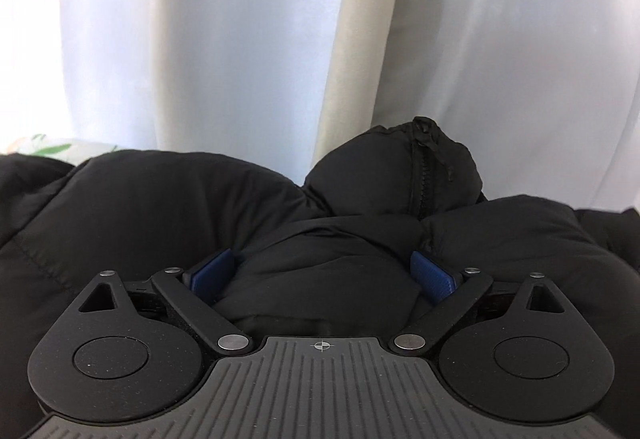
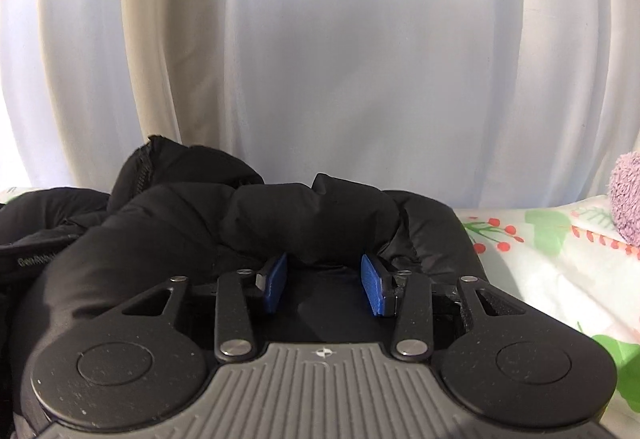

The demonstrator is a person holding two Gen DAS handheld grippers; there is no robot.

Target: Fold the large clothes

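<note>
Bright daylight glows through the sheer white curtain (image 1: 240,39), glaring in patches; fisheye edges bend, black padded jacket (image 2: 180,219) underexposed.

Backdrop: a pale, sheer curtain (image 2: 340,59) hangs in long folds across the far side, daylight glowing through it.
Surface: a white cover (image 2: 560,279) printed with green leaves and red berries.
Far right: a fuzzy lilac item (image 2: 626,199).

Floral sheet (image 2: 560,279) carries black puffer jacket (image 2: 200,223); purple fuzzy item (image 2: 626,199) at far right.
</note>
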